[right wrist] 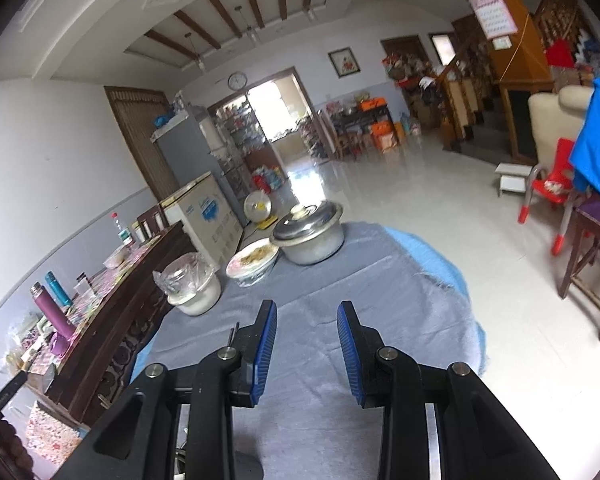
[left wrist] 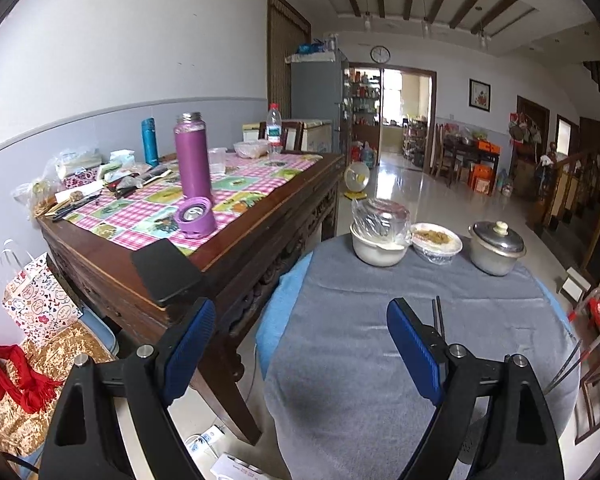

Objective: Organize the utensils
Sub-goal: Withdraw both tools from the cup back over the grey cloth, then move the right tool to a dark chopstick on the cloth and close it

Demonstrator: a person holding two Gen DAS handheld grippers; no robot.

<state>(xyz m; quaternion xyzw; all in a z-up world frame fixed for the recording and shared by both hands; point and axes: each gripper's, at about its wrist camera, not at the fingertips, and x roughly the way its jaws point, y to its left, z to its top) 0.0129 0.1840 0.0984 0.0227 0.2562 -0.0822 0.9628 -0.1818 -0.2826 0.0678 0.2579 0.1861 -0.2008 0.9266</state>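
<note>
Round table [left wrist: 360, 360] under a grey cloth, blue cover showing at its rim. Left gripper [left wrist: 300, 344] hangs over the near edge of the cloth, jaws spread wide, nothing between the blue pads. Right gripper [right wrist: 308, 344] also over the cloth, jaws partly apart with only bare cloth showing in the gap; it grips nothing. Task thing: a dark pair of chopsticks [left wrist: 439, 314] lies on the cloth just beyond the left gripper's right finger, at about 1 o'clock from it, mostly hidden behind that finger; in the right wrist view a short dark tip [right wrist: 233, 332] pokes up at 10 o'clock from the right gripper, just beside its left finger. Far side of the table, at 12 o'clock, three vessels in a row: a white pot [left wrist: 378, 246] with crumpled clear plastic on top, a bowl [left wrist: 436, 242] of food touching it, then, slightly apart, a steel pot [left wrist: 496, 250] with its lid on. At 10 o'clock stands a long wooden table [left wrist: 228, 248] with a chequered cloth, holding a purple flask [left wrist: 192, 156], its cap [left wrist: 196, 216] lying in front, and a teal bottle [left wrist: 149, 140]. A red chair [right wrist: 548, 184] is at 2 o'clock on the tiled floor.
</note>
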